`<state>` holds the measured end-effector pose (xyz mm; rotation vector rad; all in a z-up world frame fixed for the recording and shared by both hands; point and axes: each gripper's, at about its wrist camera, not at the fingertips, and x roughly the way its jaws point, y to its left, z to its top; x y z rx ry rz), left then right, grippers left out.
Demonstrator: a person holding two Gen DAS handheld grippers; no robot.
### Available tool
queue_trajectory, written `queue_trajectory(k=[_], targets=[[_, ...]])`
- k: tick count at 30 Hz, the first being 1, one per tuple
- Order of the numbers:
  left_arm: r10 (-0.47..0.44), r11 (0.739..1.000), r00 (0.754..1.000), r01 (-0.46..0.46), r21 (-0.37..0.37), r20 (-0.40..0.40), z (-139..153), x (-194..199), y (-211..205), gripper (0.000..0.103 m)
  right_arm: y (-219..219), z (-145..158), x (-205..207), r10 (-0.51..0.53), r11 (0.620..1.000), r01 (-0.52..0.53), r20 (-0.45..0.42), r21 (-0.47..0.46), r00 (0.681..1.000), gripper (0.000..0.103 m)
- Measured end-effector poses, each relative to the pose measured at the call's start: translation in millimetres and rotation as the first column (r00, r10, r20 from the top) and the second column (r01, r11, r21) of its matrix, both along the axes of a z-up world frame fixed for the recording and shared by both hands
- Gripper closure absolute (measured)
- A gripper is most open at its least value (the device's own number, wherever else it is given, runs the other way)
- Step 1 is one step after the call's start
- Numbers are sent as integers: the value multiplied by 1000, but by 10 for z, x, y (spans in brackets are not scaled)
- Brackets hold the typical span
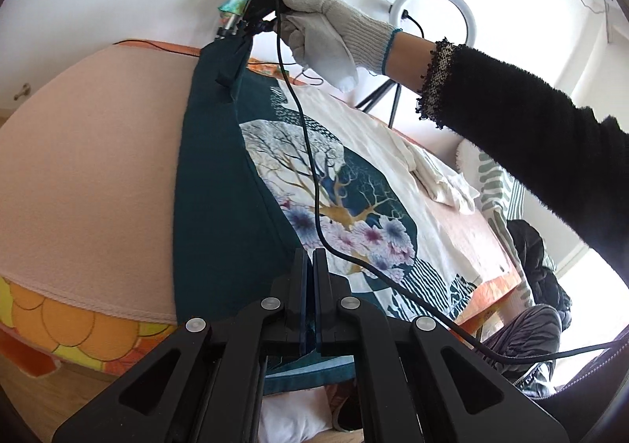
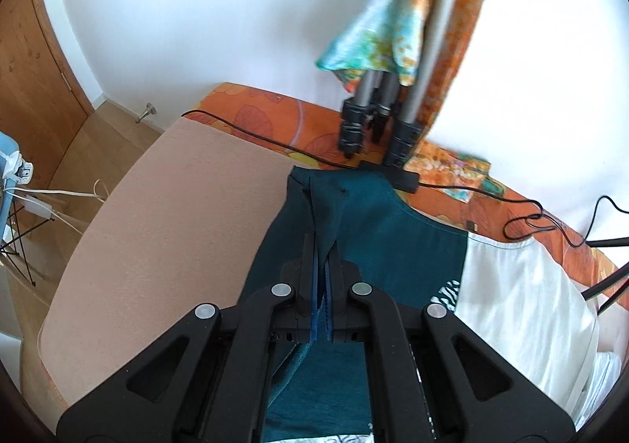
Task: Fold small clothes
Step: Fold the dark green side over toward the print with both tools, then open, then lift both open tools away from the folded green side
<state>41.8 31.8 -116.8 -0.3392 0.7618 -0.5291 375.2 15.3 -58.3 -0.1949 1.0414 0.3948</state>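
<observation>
T-shirt (image 1: 220, 207), teal on the back, white front with a tree-and-flower print, lies spread over the pink mat (image 1: 86, 175) with its teal side folded across the mat's right part; the white front shows beyond it toward the right. Pink mat sits on an orange floral bedcover (image 2: 275, 108), which shows at the mat's near edge and along the white wall (image 2: 196, 10). Right hand (image 1: 330, 34) in a grey knit glove, black fuzzy sleeve behind it, holds the right gripper (image 2: 322, 246) raised at the shirt's far teal corner, seen from the left wrist view. Right gripper jaws nearly closed, a bunched teal fold of the shirt pinched between them and pulled up off the mat. Left gripper (image 1: 310, 258) jaws pressed almost together at the shirt's near hem, a thin teal edge of fabric showing between them, so it seems clamped on the hem. Tripod (image 2: 377, 112) with grey legs and black feet stands on the bedcover by the wall, colourful cloth draped on it. Ring light (image 1: 432, 18) stands behind the hand. Crumpled white garment (image 1: 436, 175) lies further right on the bed. Black cable (image 1: 314, 187) hangs from the right gripper across the print.
</observation>
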Motion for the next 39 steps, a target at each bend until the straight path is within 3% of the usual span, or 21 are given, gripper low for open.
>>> queue_trajectory(k=[8,17,20,22,24,26,30,32,34,37,39], targets=[[-114,993,993,115,29,-34,-62,40,-404,102,-827,-265,54,-109,994,110,-43,19,993,100],[-138,989,989,140,37,-60,-80,42,-493,102,-1101,-512,88,-152,988,154,-72,20,986,100],[-160,986,985,163,31,-65,-84,26,-521,102,-1062,-564,136,-168,983,165,-41,-79,985,100],[-173,984,983,176,37,-68,-91,7,-552,102,-1087,-625,171,-200,970,190,-52,-154,978,92],[-175,982,981,180,58,-80,-115,1,-573,102,-1157,-605,148,-236,959,226,-38,-169,971,53],[-174,982,981,180,60,-90,-133,2,-555,102,-1231,-511,78,-254,961,249,-27,-124,967,44],[-168,983,981,174,62,-93,-120,-19,-505,101,-1288,-373,-165,-211,977,211,-75,0,975,44],[-170,984,981,175,46,-89,-84,-45,-479,96,-1210,-345,-357,-127,991,130,-60,37,990,44],[-158,987,985,160,34,-69,-31,-76,-440,83,-1132,-328,-532,-64,994,68,-49,90,997,44],[-138,990,989,139,15,-43,34,-100,-369,82,-1010,-401,-627,-6,976,31,-118,215,993,44],[-119,993,992,120,23,-29,51,-102,-340,78,-916,-462,-673,15,971,20,-143,239,990,44]])
